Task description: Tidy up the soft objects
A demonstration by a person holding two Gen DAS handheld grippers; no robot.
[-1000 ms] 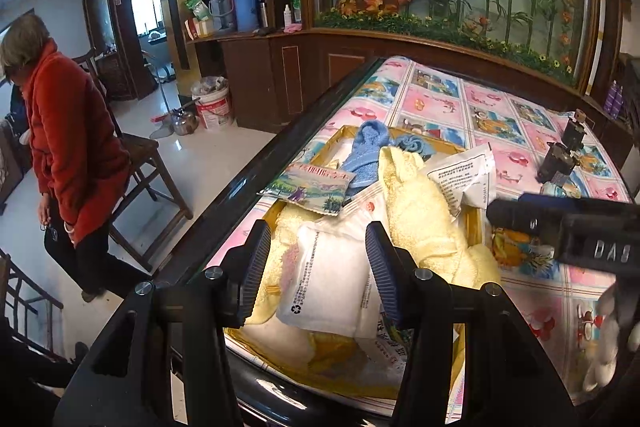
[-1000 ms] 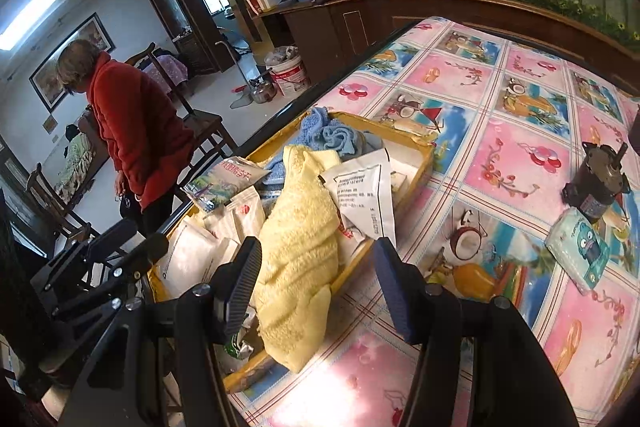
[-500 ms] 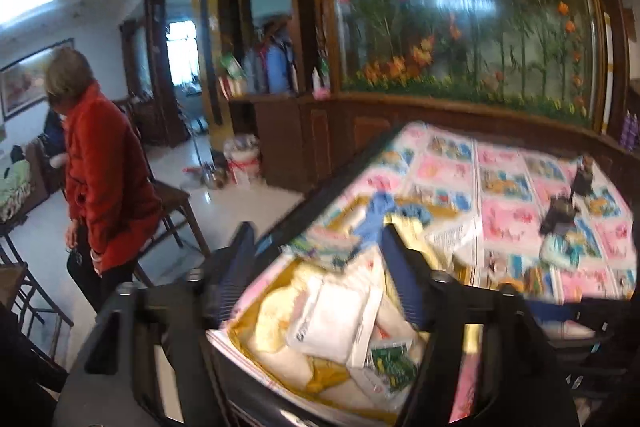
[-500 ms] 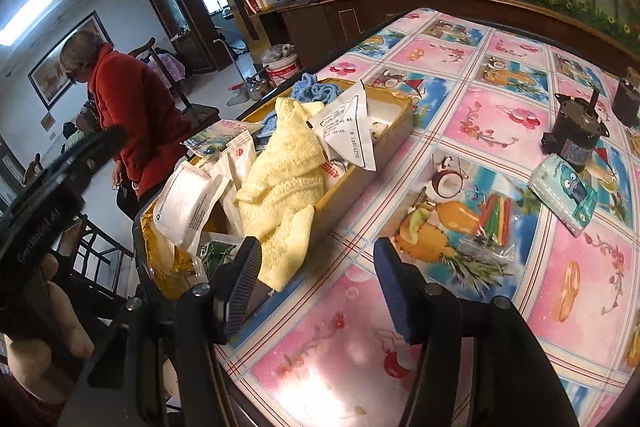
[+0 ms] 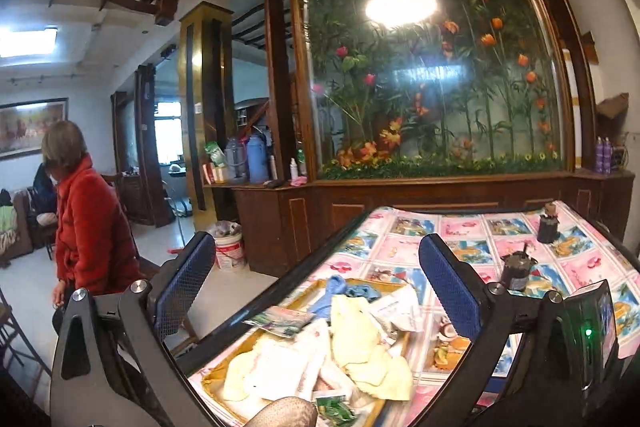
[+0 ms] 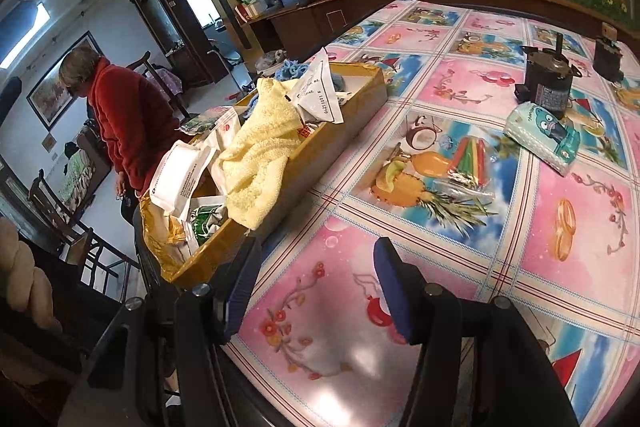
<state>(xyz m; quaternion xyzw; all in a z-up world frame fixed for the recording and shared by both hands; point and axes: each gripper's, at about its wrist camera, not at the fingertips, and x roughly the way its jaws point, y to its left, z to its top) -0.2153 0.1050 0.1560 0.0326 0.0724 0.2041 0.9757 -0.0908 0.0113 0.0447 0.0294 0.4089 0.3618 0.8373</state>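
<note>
A yellow cardboard tray (image 5: pixel 212 379) (image 6: pixel 332 143) sits at the table's left edge. It is heaped with a yellow towel (image 5: pixel 356 331) (image 6: pixel 260 155), white packets (image 5: pixel 280 367) (image 6: pixel 180 175), a blue cloth (image 5: pixel 340 291) (image 6: pixel 292 69) and a green packet (image 6: pixel 206 219). My left gripper (image 5: pixel 316 247) hangs above and short of the tray, pointing almost level. Its jaws are opening wide with nothing between them. My right gripper (image 6: pixel 318 251) is open and empty, low over the pink tablecloth just right of the tray's near end. A tissue pack (image 6: pixel 540 135) lies on the cloth farther right.
A clear bag of coloured sticks (image 6: pixel 468 167) lies between the tray and the tissue pack. Behind them stand a dark motor (image 6: pixel 548 83) (image 5: pixel 516 271) and a small dark box (image 6: pixel 608 55). A person in a red coat (image 5: pixel 88 227) (image 6: pixel 128 119) stands left of the table by wooden chairs.
The left jaws stood around a white packet; they have spread wide, risen and tilted up, and the packet lies in the tray. The right gripper has sunk toward the cloth, right of the tray.
</note>
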